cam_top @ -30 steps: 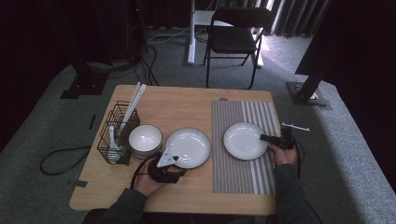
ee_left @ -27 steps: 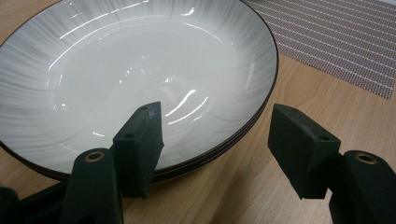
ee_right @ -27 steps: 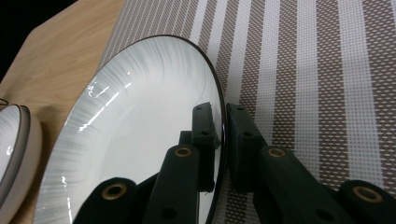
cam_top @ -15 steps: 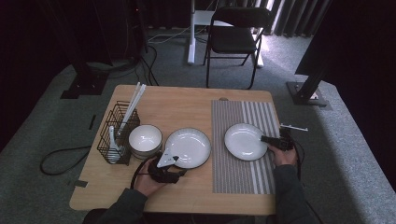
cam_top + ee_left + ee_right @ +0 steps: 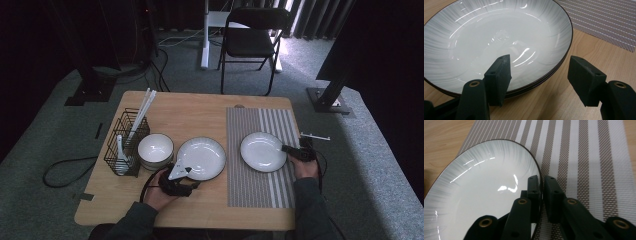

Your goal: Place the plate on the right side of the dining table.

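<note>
White glazed ware is what you are working with: your right gripper [image 5: 541, 195] is pinching the right-hand rim of the plate on the mat [image 5: 263, 151], its jaws drawn nearly together with the dark edge of the rim between them. That plate is resting on the striped placemat [image 5: 260, 185], toward the right side of the wooden table [image 5: 200, 112].

Your left gripper [image 5: 541, 80] is sitting at the near edge of the stacked plates [image 5: 201, 158], which are lying on bare wood just left of the mat. Its jaws are standing wide apart and gripping nothing; one jaw is hovering over the rim, the other is hanging off to the right above the table.

Judging by this, the relation that matters is on the left: the rim is lying across the gap, slightly left of centre, and that hand is the nearer one to the stack. You are likely needing to bring one jaw under the edge before closing.

Farther left, a white bowl [image 5: 155, 148] and a wire basket [image 5: 125, 142] are standing close together.
</note>
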### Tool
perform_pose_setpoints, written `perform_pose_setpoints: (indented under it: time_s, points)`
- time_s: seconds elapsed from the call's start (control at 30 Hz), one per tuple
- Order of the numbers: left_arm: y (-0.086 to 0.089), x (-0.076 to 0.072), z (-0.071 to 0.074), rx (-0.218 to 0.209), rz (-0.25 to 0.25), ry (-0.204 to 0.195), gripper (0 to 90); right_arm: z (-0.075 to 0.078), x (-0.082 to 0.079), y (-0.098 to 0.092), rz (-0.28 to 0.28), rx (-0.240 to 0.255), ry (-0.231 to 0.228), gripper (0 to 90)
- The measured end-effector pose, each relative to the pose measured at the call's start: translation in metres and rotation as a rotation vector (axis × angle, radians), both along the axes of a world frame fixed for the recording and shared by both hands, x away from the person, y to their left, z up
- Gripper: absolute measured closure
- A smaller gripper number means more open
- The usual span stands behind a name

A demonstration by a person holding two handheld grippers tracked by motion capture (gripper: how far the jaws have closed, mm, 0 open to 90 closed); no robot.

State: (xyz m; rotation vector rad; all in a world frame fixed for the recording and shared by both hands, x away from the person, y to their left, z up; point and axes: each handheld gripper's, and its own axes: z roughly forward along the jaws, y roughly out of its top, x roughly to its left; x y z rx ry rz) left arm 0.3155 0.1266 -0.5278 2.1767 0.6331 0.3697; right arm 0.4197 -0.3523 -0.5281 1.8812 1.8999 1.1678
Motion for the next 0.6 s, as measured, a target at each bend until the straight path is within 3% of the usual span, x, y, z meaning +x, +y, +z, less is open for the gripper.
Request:
perform_pose_setpoints:
  time_s: [0.43,0.6]
  points:
    - [-0.001,0.0,-0.001,0.004,0.0,-0.006,35.1,0.019,-0.008,-0.001,0.005,-0.012,-0.064,71.2]
    - [-0.002,-0.001,-0.001,0.01,0.004,-0.012,35.3,0.026,-0.012,0.007,0.016,-0.046,-0.101,70.5]
